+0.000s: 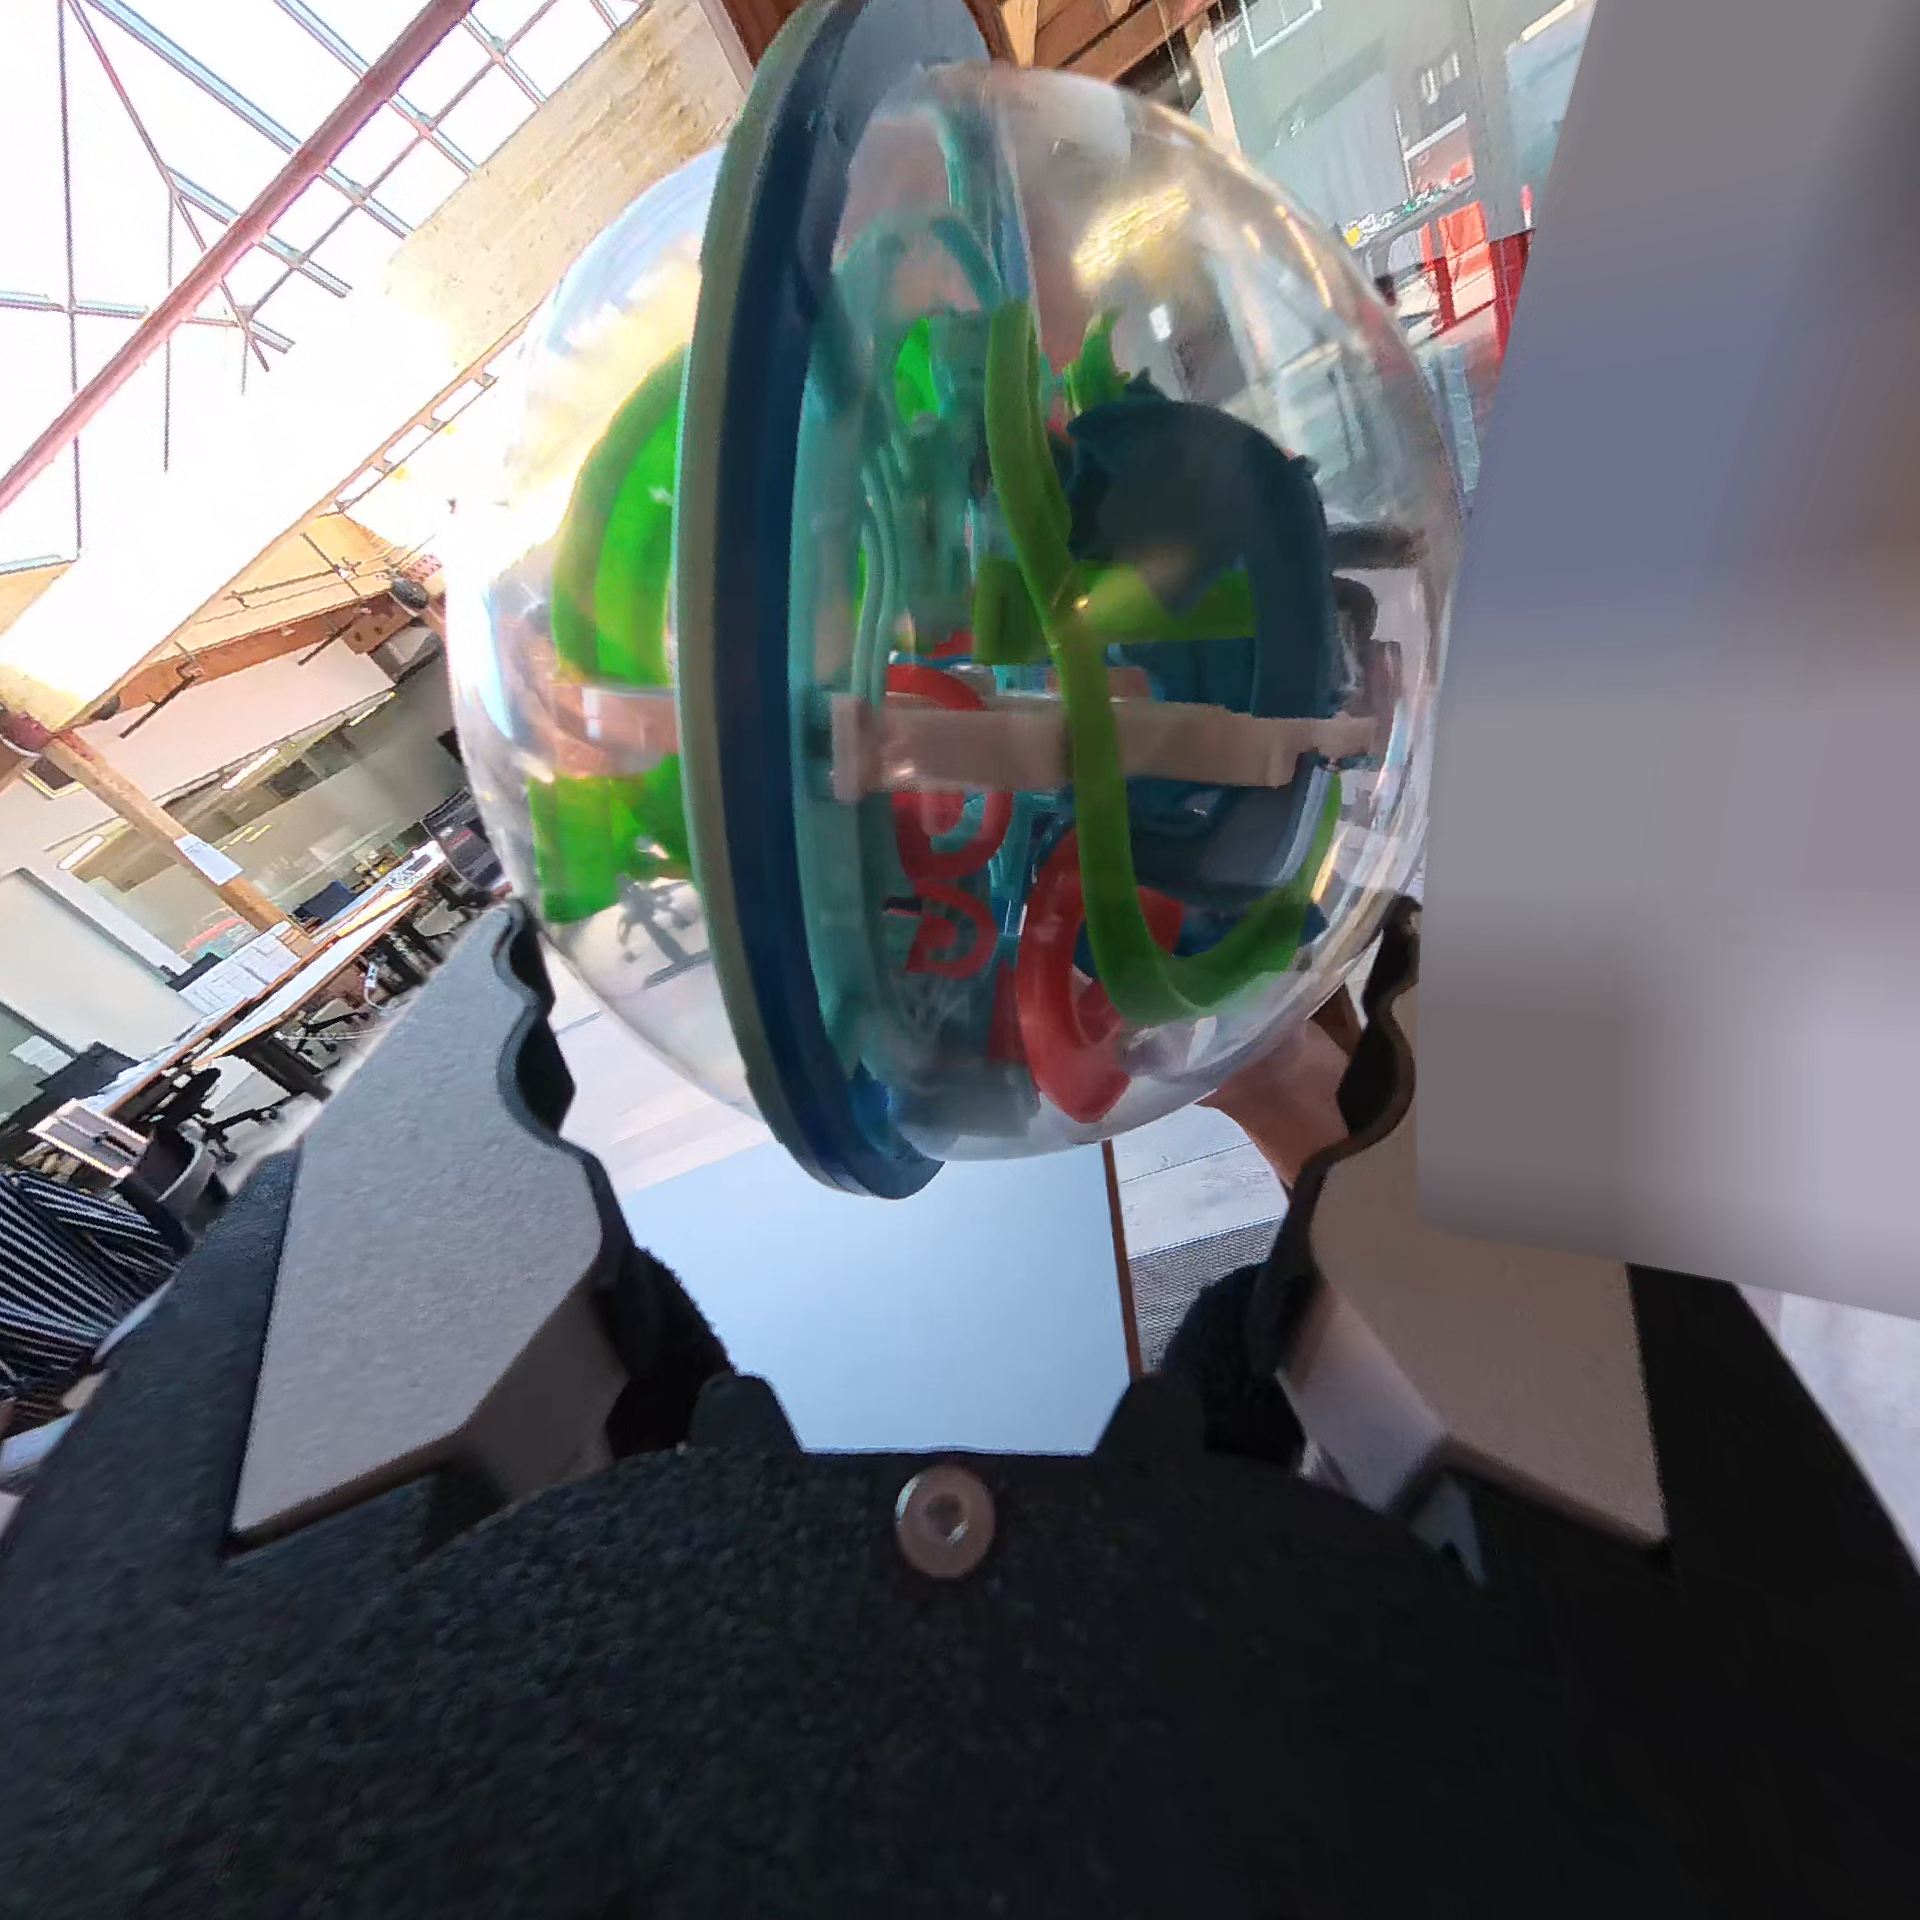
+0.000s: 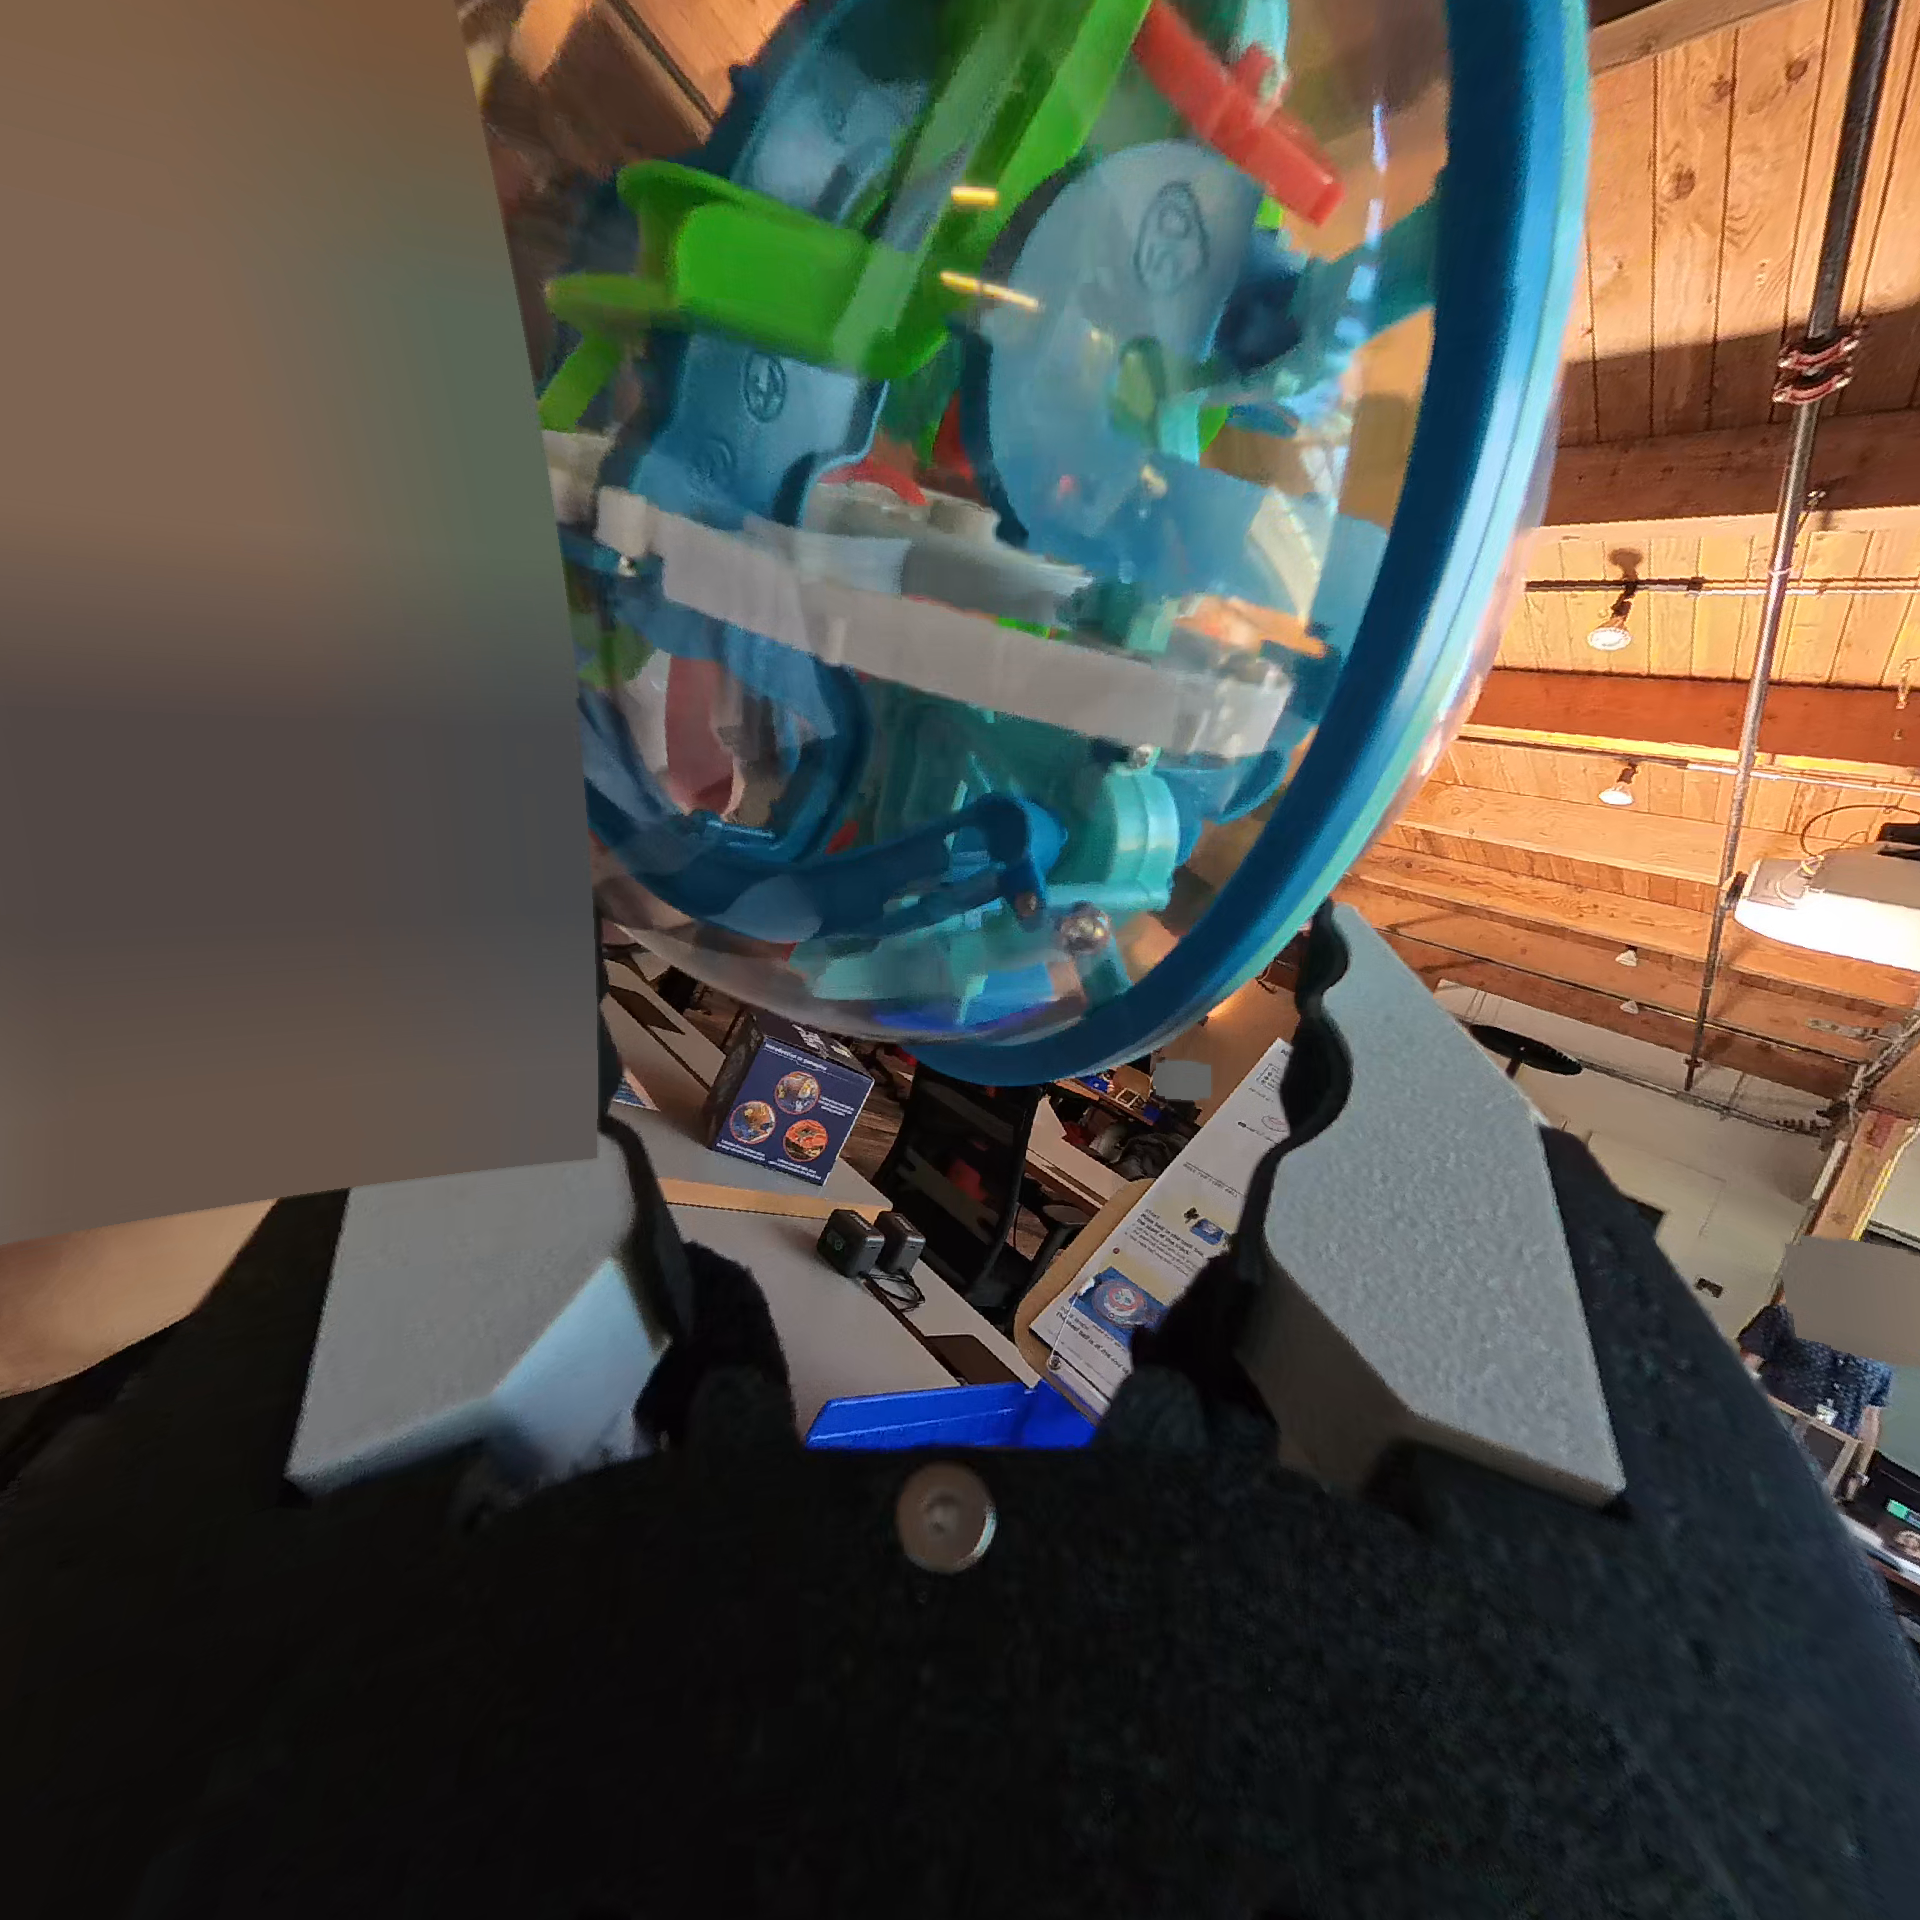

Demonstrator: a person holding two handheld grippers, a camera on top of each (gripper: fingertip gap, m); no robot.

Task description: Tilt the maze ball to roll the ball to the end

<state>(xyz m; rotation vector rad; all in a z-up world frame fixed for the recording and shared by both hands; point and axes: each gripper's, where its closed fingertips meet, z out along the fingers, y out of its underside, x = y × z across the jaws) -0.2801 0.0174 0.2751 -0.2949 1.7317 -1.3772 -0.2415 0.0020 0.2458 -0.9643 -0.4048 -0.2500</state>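
Note:
The maze ball [image 1: 935,644] is a clear sphere with a blue equator ring and green, red and teal tracks inside. It is held up in the air, with the ring near vertical. My left gripper [image 1: 956,925] is shut on it, with a fingertip [image 1: 520,935] pressed on each side of the lower shell. In the right wrist view the maze ball [image 2: 987,582] fills the upper middle. My right gripper [image 2: 966,935] is shut on it: the right fingertip [image 2: 1320,945] presses the blue ring, and the left fingertip is hidden by a blurred patch. A small steel ball [image 2: 1086,928] sits low in the sphere by a teal piece.
Below are a table [image 2: 769,1257] with a dark blue box [image 2: 790,1112], two small black blocks [image 2: 873,1242], a printed sheet [image 2: 1174,1226] and a blue plastic piece [image 2: 935,1418]. Desks and chairs [image 1: 260,997] stand at far left. A hand [image 1: 1278,1091] shows behind the sphere.

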